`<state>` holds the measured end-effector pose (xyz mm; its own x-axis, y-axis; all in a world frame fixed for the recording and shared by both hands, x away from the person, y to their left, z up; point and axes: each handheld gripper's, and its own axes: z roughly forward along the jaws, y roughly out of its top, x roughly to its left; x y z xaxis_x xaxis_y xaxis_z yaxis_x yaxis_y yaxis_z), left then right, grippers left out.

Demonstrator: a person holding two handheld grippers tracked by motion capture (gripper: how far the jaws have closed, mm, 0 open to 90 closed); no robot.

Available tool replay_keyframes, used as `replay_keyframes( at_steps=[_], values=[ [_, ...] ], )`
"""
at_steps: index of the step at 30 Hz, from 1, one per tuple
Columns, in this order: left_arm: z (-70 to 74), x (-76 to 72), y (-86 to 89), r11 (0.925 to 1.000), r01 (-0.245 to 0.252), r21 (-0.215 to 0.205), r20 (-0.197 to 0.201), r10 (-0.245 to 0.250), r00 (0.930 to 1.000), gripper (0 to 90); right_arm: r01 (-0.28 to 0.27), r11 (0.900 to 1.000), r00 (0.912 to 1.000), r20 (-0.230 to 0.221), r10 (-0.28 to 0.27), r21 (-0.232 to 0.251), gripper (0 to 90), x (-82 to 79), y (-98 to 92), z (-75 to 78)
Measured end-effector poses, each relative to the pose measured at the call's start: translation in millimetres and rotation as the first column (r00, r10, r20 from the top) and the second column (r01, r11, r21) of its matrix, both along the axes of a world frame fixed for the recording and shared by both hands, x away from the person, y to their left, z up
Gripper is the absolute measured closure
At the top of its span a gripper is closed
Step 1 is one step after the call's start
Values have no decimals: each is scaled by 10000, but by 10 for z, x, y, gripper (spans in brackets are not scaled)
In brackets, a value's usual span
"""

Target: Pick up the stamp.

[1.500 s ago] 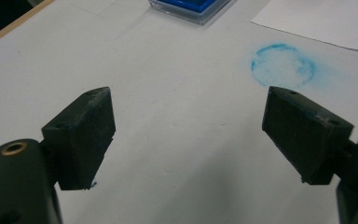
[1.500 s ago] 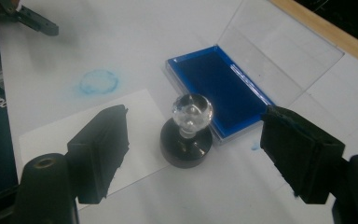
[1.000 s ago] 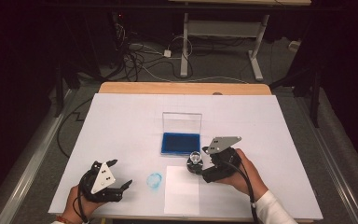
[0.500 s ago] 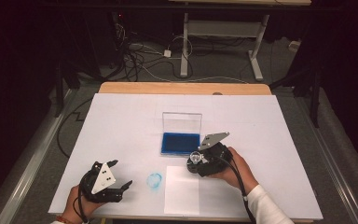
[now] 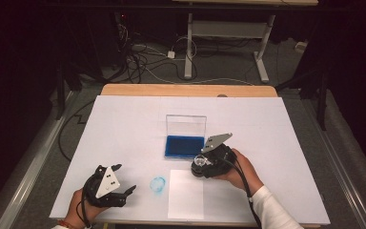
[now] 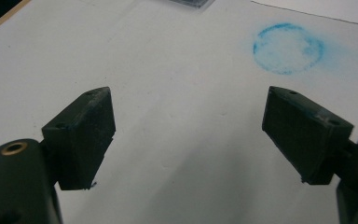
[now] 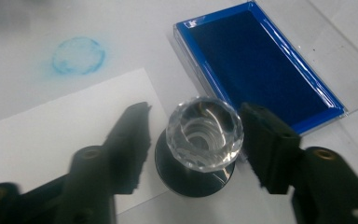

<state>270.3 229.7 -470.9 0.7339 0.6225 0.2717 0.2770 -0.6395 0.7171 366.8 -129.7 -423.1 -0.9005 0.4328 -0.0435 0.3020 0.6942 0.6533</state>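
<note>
In the lower left of the high view, the left gripper (image 5: 124, 183) rested on the table (image 5: 124, 124) with its jaws spread and nothing between them. Just right of it lay a blue ring mark (image 5: 157, 184), so one print seemed made already. The paper sheet (image 5: 185, 200) beside it remained blank. Right of centre, the right gripper (image 7: 193, 135) had just been closing around the stamp (image 7: 204, 134), its jaws not yet pressing. The stamp stood upright, long axis vertical, clear knob up, beside the open ink pad (image 7: 261, 65).

The stamp's (image 7: 200, 140) dark base sits mostly hidden beneath its faceted knob.
</note>
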Motion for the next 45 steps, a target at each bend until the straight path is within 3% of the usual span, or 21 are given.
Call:
replay_keyframes(
  at_steps=[5,13,45],
  values=[
    [-13,12,-8,10000,11,63,-79,-11,10000,162,-119,9989,9999,39,121,-461,487,10,42,-19],
    [-16,8,-12,9998,74,163,-79,-72,9999,161,-140,9980,9999,53,144,-617,528,0,40,-10],
    [-18,13,-44,9990,233,369,-33,-232,9997,162,-149,9992,9997,164,155,-363,566,-10,7,-28]
  ],
)
